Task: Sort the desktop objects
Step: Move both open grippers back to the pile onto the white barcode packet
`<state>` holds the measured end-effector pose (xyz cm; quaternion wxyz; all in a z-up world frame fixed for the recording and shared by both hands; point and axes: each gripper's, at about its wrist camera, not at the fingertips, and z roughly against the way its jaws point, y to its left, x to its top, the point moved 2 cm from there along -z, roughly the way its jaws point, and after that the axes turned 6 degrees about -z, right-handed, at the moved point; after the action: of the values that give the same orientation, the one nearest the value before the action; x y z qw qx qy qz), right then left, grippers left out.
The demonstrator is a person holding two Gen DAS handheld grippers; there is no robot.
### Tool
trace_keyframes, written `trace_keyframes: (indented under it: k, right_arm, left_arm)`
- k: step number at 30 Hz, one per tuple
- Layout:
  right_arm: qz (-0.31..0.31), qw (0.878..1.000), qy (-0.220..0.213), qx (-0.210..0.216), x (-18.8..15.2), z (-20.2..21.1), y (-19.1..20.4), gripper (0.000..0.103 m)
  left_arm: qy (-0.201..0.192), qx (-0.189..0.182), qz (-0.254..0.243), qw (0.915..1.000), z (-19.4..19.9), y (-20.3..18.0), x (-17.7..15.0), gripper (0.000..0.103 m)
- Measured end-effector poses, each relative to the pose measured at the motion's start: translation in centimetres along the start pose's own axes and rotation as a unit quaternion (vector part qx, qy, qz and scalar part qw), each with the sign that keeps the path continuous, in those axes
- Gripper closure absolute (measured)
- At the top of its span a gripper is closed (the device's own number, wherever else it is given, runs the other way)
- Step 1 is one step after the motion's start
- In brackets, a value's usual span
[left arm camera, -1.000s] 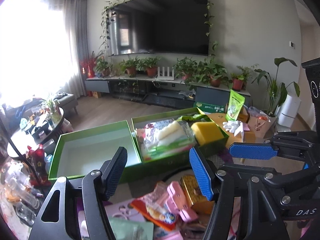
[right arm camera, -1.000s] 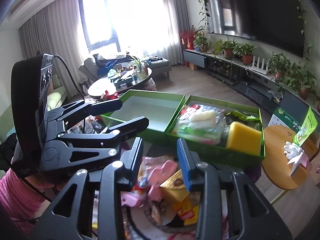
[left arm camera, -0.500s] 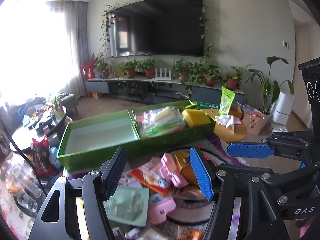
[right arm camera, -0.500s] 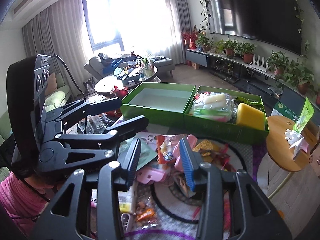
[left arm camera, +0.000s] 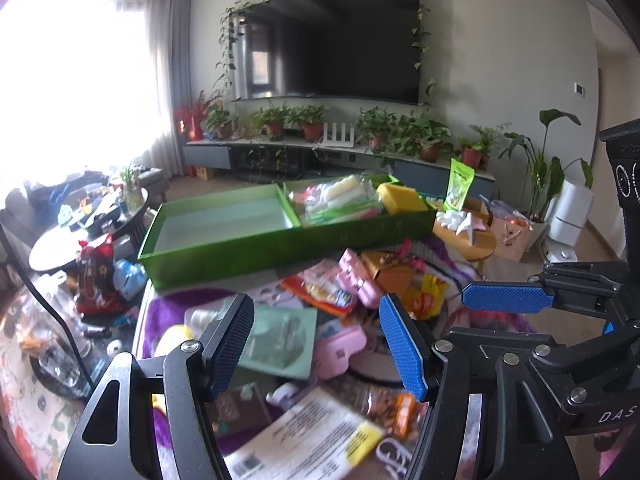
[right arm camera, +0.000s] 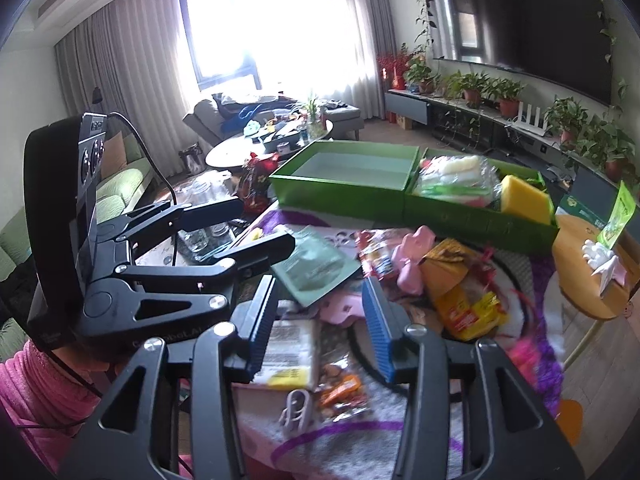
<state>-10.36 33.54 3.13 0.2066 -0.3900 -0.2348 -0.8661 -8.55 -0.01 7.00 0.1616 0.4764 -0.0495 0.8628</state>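
Both grippers hover over a cluttered tabletop, nothing gripped.

L gripper: jaws wide apart, blue pads clear of everything; below the gap lie a pale green sachet and a pink case.

R gripper: jaws part open, have just been opening; nothing between the pads, only loose items on the cloth beneath. Also seen from the L cam at right edge, one blue pad out in the air.

Clutter pile sits near side of table on a purple-and-white cloth: white printed packet w/ yellow label, snack wrappers, yellow-orange pouch, pink clip-like item, green sachet left of it.

Far side of pile: two green boxes side by side, touching. Left green box holds nothing visible. Right green box holds a clear bag w/ white and green contents plus a yellow sponge block at its right end.

Right of table: small round wooden stool w/ white item on top. Pink sleeve low left in R cam, behind the L gripper's body.
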Motion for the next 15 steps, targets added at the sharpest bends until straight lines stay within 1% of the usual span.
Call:
trace_keyframes:
  k: [7,10,15]
  right_arm:
    - [-0.004,1.000,0.019,0.018,-2.2,-1.5,1.4,0.060]
    - [-0.001,0.999,0.031,0.018,-3.4,-2.4,1.8,0.060]
    - [0.000,0.998,0.057,0.023,-5.3,-4.6,2.4,0.060]
  left_arm:
    - [0.015,0.014,0.026,0.9994,1.0,1.7,-3.1,0.037]
    - [0.021,0.019,0.037,0.9989,1.2,2.1,-4.8,0.037]
    - [0.035,0.035,0.038,0.9980,1.1,2.0,-7.5,0.037]
